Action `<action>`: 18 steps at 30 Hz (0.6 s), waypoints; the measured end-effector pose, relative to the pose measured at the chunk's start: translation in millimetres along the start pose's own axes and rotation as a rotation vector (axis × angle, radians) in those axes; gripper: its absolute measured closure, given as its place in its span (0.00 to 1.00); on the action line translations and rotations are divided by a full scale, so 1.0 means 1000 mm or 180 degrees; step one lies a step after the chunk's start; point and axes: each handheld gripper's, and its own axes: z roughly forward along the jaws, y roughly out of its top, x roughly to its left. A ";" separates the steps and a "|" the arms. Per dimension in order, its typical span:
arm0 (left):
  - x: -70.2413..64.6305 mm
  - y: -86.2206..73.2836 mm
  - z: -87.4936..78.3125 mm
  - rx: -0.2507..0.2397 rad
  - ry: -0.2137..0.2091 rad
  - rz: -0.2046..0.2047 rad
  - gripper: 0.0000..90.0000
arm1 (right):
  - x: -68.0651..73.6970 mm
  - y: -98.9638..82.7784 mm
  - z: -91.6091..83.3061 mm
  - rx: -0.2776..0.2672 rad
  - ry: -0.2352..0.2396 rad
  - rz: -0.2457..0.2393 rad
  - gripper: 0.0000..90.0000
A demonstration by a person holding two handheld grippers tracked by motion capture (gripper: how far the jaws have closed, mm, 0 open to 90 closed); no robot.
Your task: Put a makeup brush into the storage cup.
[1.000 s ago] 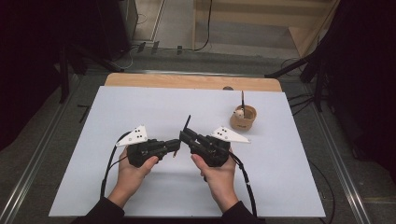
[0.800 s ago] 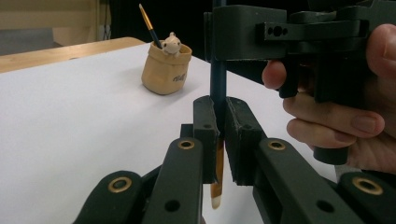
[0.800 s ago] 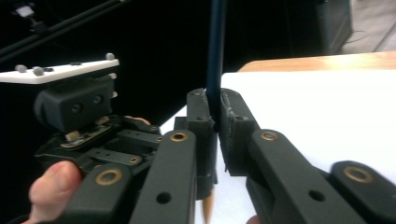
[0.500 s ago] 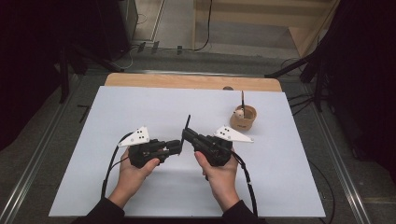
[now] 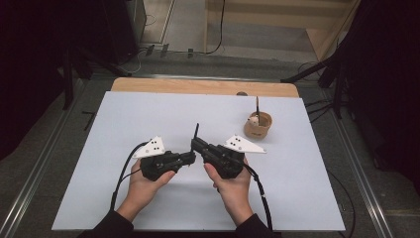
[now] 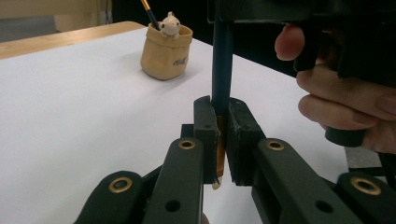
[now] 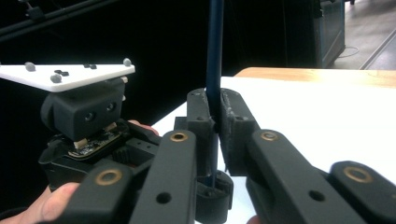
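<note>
A dark blue brush (image 5: 196, 133) with a gold ferrule stands nearly upright between my two grippers at the middle of the white mat. My left gripper (image 6: 223, 135) is shut on its gold lower end (image 6: 220, 140); its jaws have just been closing on it. My right gripper (image 7: 214, 126) is shut on the blue handle (image 7: 215, 51) higher up; its jaws have just eased a little and still press on it. In the high view the left gripper (image 5: 189, 157) and right gripper (image 5: 195, 145) meet tip to tip.
A small tan pot (image 5: 258, 125) stands at the back right of the mat (image 5: 148, 114), holding another brush and a little bear figure (image 6: 169, 24). The wooden table edge (image 5: 198, 87) runs behind. Cables trail from both grippers toward the front.
Both hands stay where they were. The brush handle stands a touch more upright than a second ago.
</note>
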 end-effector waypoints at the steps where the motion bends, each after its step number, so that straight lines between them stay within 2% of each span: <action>1: 0.000 0.001 -0.001 -0.0037 0.0012 -0.0026 0.95 | 0.001 -0.001 0.001 0.0028 -0.0004 -0.0018 0.87; 5: 0.001 0.001 -0.003 -0.0083 0.0039 -0.0026 0.95 | 0.005 -0.006 0.006 0.0076 -0.0034 -0.0036 0.85; 9: 0.002 0.002 -0.005 -0.0138 0.0037 -0.0048 0.95 | 0.005 -0.008 0.008 0.0105 -0.0027 0.0029 0.88; 12: 0.001 0.001 -0.003 -0.0115 0.0025 -0.0029 0.95 | 0.004 -0.010 0.010 0.0131 -0.0016 0.0078 0.90; 16: 0.001 0.001 -0.003 -0.0125 0.0000 -0.0045 0.94 | 0.003 -0.010 0.009 0.0150 -0.0036 0.0046 0.93; 18: 0.002 0.000 -0.003 -0.0106 -0.0007 -0.0039 0.90 | 0.003 -0.009 0.008 0.0137 -0.0035 0.0027 0.93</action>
